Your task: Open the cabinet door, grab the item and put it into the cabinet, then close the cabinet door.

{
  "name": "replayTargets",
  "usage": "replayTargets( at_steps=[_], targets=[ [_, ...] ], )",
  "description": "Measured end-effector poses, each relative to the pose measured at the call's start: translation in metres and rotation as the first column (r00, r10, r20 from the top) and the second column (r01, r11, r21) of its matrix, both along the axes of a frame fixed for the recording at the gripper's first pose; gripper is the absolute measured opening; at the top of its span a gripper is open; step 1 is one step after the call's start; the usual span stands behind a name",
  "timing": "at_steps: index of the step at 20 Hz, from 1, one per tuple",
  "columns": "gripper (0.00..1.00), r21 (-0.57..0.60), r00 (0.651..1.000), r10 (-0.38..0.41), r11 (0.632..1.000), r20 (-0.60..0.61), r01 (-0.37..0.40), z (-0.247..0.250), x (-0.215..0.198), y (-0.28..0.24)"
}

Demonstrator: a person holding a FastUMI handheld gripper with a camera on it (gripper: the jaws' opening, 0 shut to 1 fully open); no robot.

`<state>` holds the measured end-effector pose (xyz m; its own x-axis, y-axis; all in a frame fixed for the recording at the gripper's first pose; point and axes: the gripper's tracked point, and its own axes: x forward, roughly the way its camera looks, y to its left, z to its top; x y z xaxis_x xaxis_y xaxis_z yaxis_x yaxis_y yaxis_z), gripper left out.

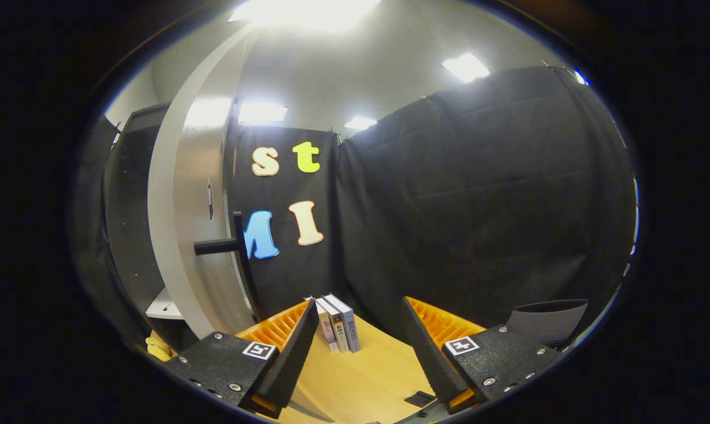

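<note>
The cabinet door (184, 224) stands swung open to the left of my fingers, grey-white, seen nearly edge on, with a dark bar handle (225, 244) sticking out toward me. Behind it the cabinet's dark inside (128, 235) shows a pale shelf (163, 307) low down. Three books (338, 330) stand upright side by side on the wooden table (361, 377), just beyond my fingers and nearer the left one. My gripper (360, 312) is open, with nothing between the fingers.
A dark ribbed object (546, 321) lies to the right behind the right finger. A small black piece (420, 398) rests on the table near the right finger's base. Something yellow (158, 347) sits low beside the cabinet. Black cloth walls close the back and right.
</note>
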<state>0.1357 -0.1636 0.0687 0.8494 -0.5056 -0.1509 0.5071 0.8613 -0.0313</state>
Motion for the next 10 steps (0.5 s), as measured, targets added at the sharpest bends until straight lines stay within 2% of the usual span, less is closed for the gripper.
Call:
replayTargets(
  at_steps=[4, 10],
  targets=[
    [0.89, -0.056, 1.000, 0.009, 0.998, -0.012, -0.010, 0.004, -0.002, 0.021],
    [0.88, -0.040, 0.998, 0.061, 0.997, 0.003, -0.061, 0.001, -0.004, 0.049]
  ],
)
